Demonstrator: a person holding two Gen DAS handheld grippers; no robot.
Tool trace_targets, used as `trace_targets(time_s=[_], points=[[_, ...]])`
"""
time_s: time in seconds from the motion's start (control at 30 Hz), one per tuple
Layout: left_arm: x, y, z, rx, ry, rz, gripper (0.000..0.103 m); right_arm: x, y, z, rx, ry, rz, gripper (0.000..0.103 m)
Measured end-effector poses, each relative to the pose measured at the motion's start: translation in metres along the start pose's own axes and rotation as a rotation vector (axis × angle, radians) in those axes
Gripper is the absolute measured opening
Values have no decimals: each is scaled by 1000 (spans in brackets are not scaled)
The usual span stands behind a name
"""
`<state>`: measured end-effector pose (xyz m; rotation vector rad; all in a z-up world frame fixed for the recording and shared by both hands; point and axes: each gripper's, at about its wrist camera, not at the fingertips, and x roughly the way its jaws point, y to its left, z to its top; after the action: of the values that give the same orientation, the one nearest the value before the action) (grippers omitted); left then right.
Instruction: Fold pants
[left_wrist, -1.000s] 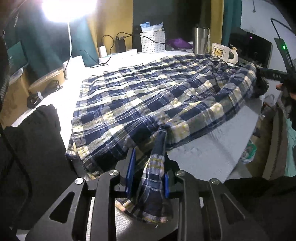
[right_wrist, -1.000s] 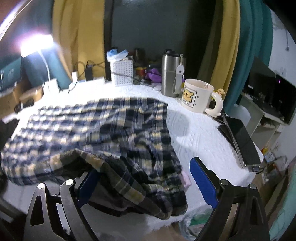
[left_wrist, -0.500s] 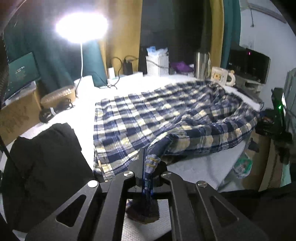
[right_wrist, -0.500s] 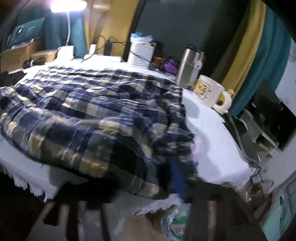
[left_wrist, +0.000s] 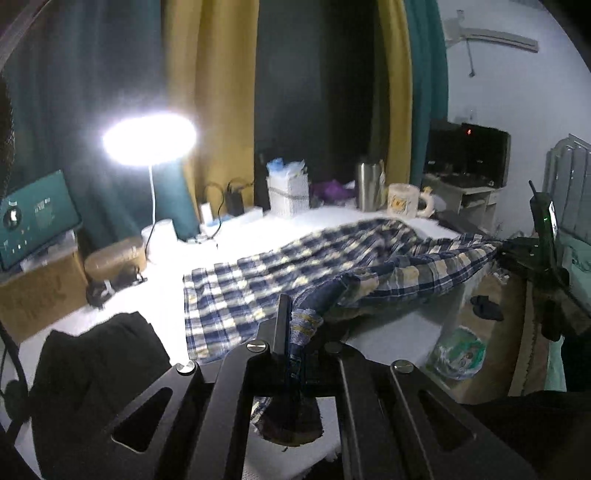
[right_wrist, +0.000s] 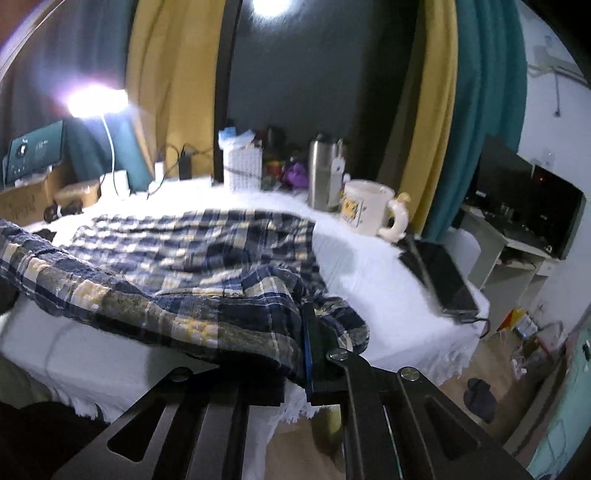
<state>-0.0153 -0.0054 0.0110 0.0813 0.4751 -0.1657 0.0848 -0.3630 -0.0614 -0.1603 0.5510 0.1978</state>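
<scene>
Blue, white and yellow plaid pants (left_wrist: 280, 273) lie spread over a white-covered table (left_wrist: 391, 339). My left gripper (left_wrist: 295, 332) is shut on a bunched corner of the cloth, lifted off the table, with the fabric hanging down between the fingers. In the right wrist view the same pants (right_wrist: 192, 254) stretch across the table, and my right gripper (right_wrist: 304, 332) is shut on their near edge by the table's front right corner. The near edge of the pants is raised and pulled taut between both grippers. The right gripper (left_wrist: 517, 251) also shows at the far right of the left wrist view.
A cream mug (right_wrist: 369, 214), steel tumbler (right_wrist: 321, 173), white basket (right_wrist: 243, 166), chargers and a bright lamp (left_wrist: 147, 140) stand along the table's back. A dark tablet (right_wrist: 443, 280) lies at the right edge. Black clothing (left_wrist: 92, 369) sits at the left.
Both grippers closed on the pants' near edge. The left one rose with its corner, and the right one pulled its end sideways, lifting and tightening the cloth.
</scene>
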Motion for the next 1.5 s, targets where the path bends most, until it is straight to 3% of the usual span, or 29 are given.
trace_targets(time_s=[0.3,0.63,1.5], points=[[-28,-11,25,22,-89,-24,2,-40,-15,21,40,-102,-25,6],[-29,-9,43,46,-121,-60,2,-57,-27,44,78,-181,-25,6],[86,56,83,-36,3,-49,2,58,-21,121,89,-78,0,6]])
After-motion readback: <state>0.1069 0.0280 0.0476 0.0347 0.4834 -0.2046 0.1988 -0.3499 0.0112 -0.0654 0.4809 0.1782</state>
